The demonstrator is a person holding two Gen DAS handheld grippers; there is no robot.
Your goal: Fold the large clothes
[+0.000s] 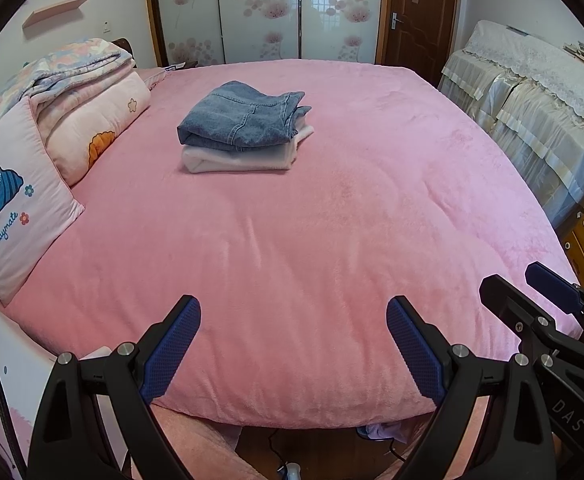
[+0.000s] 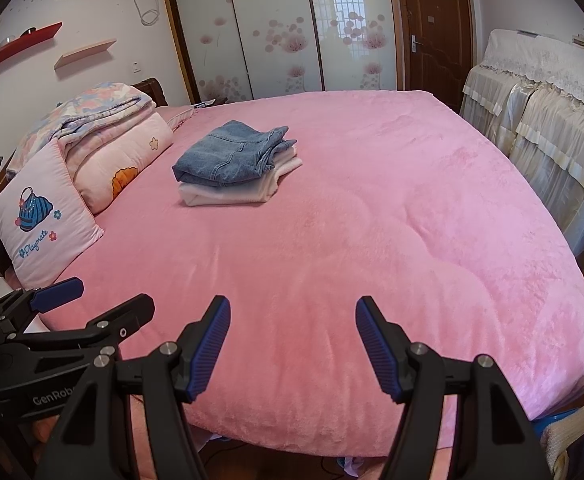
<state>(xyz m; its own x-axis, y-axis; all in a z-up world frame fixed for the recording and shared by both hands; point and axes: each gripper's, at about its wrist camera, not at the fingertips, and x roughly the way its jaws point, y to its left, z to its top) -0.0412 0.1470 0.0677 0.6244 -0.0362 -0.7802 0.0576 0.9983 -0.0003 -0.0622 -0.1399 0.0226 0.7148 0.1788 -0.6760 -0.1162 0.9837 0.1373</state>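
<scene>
Left claw (image 1: 293,346): nearest the lens, jaws spread wide, nothing between them, above the near edge of the bed.
Right claw (image 2: 292,346): jaws also well apart and empty, beside the left one over the same near edge.
Bed (image 1: 332,240): covered in a pink plush blanket.
Folded jeans (image 1: 242,118): blue denim, folded, lying on top of the white garment, toward the far left part of the bed, well apart from both claws.
White garment (image 1: 240,158): folded, under the jeans, resting on the blanket.
Pillow (image 1: 16,204): pink, at the left edge.
Quilts (image 1: 88,96): stacked at the far left corner.
</scene>
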